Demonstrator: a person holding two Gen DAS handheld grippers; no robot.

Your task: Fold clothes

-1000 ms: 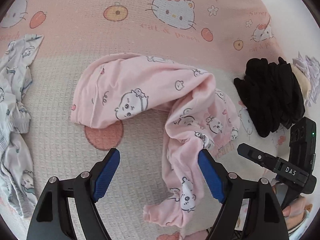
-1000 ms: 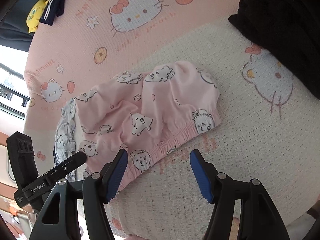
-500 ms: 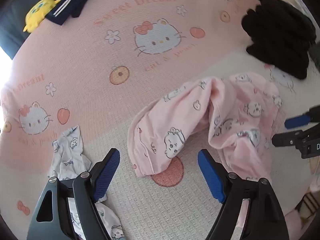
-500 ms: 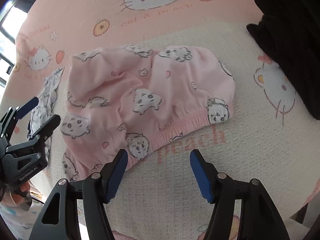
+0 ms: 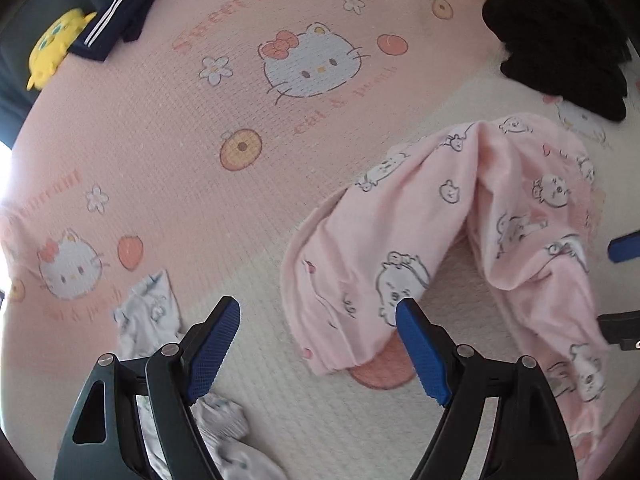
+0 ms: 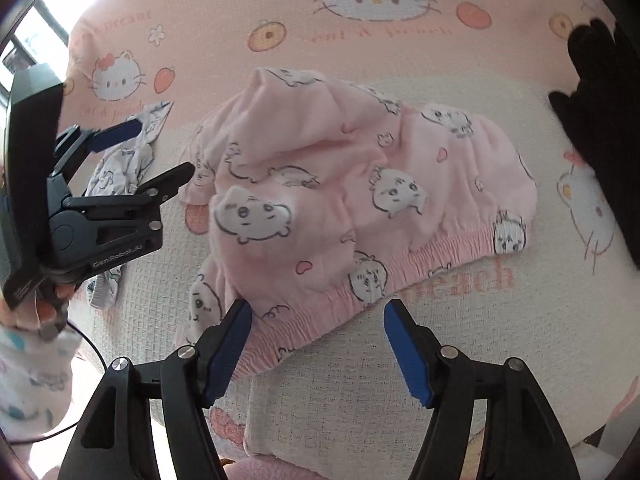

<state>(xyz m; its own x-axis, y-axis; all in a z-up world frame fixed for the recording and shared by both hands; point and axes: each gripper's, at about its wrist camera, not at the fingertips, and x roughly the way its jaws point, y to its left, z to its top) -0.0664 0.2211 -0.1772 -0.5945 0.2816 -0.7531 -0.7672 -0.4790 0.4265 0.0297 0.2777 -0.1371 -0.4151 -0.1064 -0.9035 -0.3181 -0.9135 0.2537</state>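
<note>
The pink pants [image 6: 360, 208] lie rumpled on the bedspread [image 5: 168, 128], one leg bunched up over the seat, the elastic waistband nearest my right gripper [image 6: 316, 344]; no neat fold shows on them, so I judge they need flattening and folding. A white garment [image 5: 148, 320] lies crumpled to the left and a black pile [image 5: 556, 36] sits far right, loosely heaped. My left gripper [image 5: 316, 344] hovers over the bedspread by a leg cuff, jaws wide apart, holding nothing. My right gripper hangs just above the waistband, jaws equally wide and empty. Both point forward and down at the pants from opposite ends.
</note>
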